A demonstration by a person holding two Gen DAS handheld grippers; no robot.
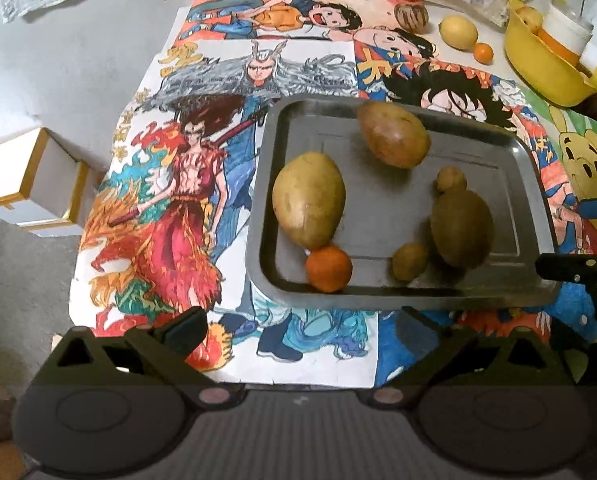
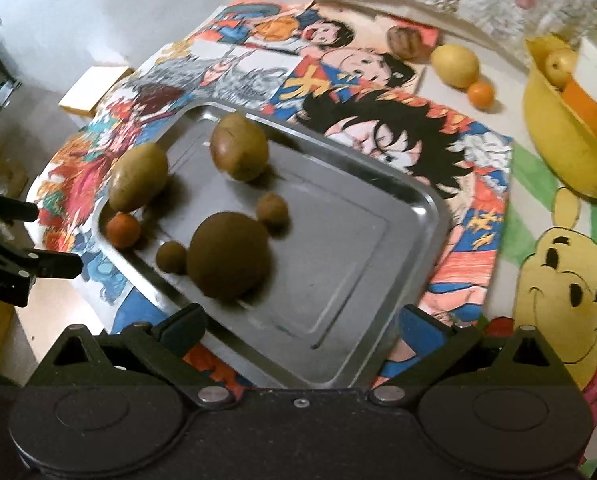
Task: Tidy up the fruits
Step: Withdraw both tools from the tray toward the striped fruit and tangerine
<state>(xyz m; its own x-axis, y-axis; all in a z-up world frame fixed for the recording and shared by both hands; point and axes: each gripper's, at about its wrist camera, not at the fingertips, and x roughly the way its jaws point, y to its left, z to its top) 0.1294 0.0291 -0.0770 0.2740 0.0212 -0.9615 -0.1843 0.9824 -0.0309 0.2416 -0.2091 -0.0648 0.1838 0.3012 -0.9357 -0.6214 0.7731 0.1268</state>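
Both the left claw (image 1: 298,328) and right claw (image 2: 302,326) are held released, empty, above the rectangular steel tray (image 1: 450,294) where six round fruits are gathered; the small orange mandarin (image 1: 329,268) could be rolled over the near rim if nudged.

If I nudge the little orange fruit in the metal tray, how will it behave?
The orange fruit looks round, so it would probably roll on the smooth tray. It sits against the near rim beside a larger yellow fruit, which should stop it in those directions. It seems small and probably light.
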